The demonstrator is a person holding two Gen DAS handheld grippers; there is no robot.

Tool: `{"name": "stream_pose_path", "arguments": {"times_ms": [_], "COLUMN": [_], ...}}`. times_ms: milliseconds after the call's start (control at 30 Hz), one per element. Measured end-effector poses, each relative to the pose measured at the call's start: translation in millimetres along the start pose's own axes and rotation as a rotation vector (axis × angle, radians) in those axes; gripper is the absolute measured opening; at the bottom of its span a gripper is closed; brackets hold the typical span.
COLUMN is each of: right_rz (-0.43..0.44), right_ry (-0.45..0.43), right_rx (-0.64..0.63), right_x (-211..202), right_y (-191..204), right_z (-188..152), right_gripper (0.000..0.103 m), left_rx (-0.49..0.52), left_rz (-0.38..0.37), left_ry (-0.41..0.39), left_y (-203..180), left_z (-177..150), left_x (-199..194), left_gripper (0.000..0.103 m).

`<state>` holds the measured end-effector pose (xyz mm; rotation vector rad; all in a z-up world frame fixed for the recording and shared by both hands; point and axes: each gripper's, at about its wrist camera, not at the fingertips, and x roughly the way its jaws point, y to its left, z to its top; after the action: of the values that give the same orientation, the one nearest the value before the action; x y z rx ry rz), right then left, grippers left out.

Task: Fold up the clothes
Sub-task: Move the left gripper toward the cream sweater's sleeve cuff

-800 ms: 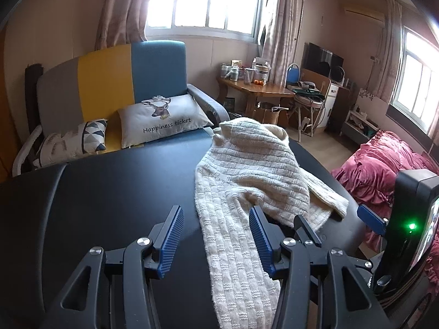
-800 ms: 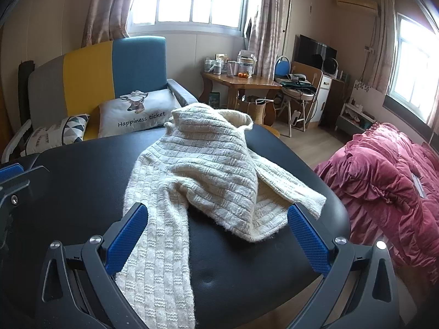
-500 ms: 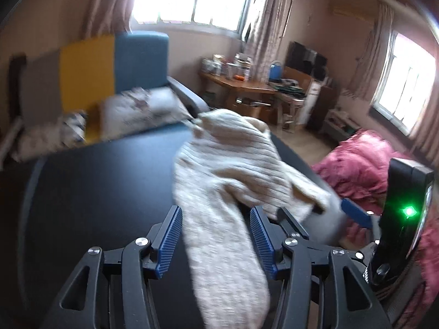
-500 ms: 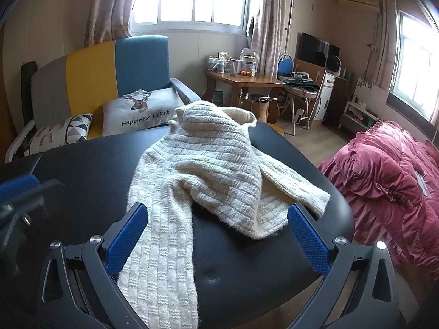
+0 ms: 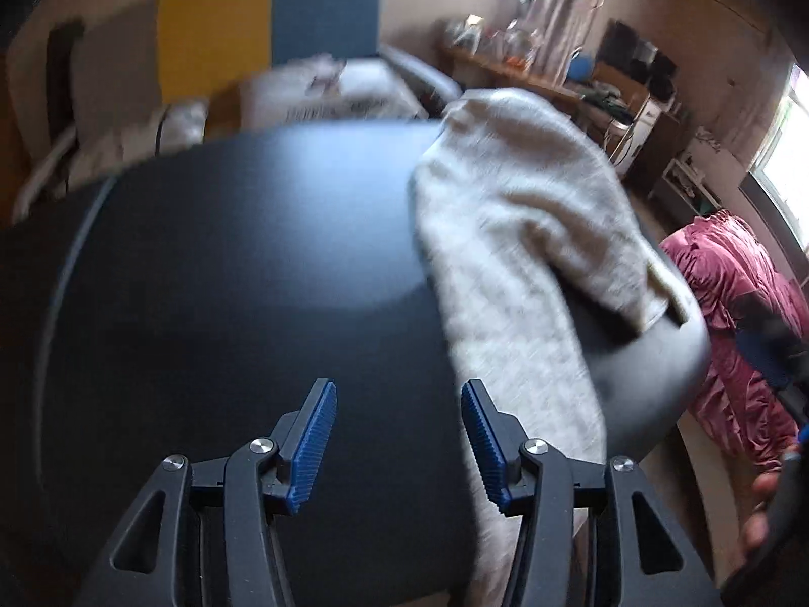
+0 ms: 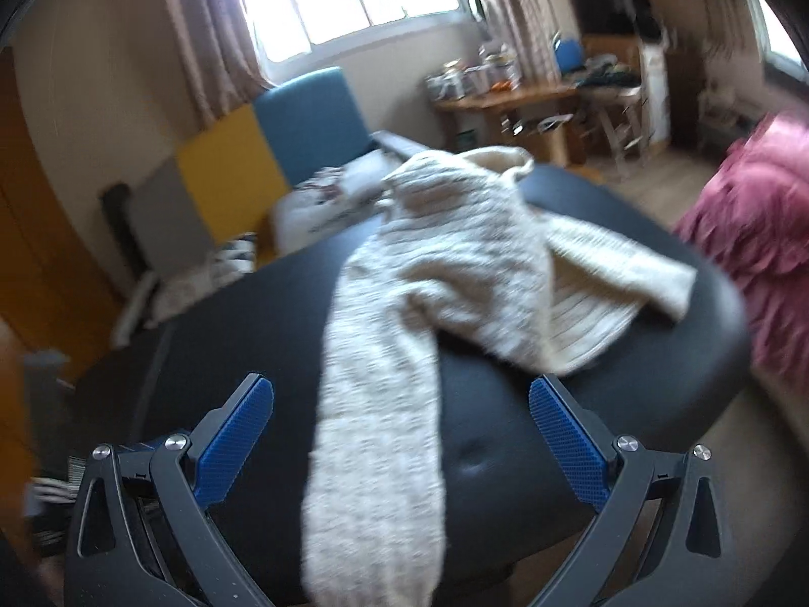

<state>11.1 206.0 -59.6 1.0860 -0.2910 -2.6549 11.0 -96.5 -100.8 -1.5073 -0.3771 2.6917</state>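
Cream knit sweater (image 6: 445,273): crumpled on the black table (image 5: 227,273), one sleeve trailing over the near edge. Your right gripper (image 6: 402,435): jaws wide apart, empty, sleeve lying between and beyond them. Your left gripper (image 5: 397,440): part open, empty; sleeve passes its right finger (image 5: 483,435), contact unclear through blur. Pink bedding (image 6: 753,232) beside the table.

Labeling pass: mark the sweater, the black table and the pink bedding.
sweater (image 6: 455,253), right wrist view, bunched body
black table (image 5: 227,278), left wrist view, bare top
pink bedding (image 5: 733,293), left wrist view, rumpled top
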Motion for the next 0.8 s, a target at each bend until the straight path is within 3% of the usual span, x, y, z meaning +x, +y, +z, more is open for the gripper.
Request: {"name": "stream_pose_path", "arguments": {"times_ms": [100,267,367,500,633,800], "right_rz": [0.087,0.221,0.214,0.235,0.155,0.127], "right_ry": [0.027,0.074,0.103,0.149,0.187,0.200], "right_rx": [0.026,0.066,0.072,0.113,0.121,0.127], "right_x": [-2,-3,8,22,40,51], "right_y": [-6,-17,-27,-45,-56,-67], "right_z": [1,3,5,8,7,1], "right_gripper": [0.103,0.103,0.103,0.103,0.103,0.103], "left_rx": [-0.039,-0.146,-0.213,-0.256,-0.238,-0.097], "left_rz": [-0.006,-0.027,-0.007,0.000,-0.039,-0.084], "left_ry": [0.020,-0.015,-0.012,0.072,0.113,0.111], "left_y": [28,87,122,145,133,79], "left_z": [-7,-15,-23,-34,-35,-14], "left_x": [2,-15,-25,-15,4,12], "left_gripper": [0.052,0.052,0.052,0.053,0.053,0.053]}}
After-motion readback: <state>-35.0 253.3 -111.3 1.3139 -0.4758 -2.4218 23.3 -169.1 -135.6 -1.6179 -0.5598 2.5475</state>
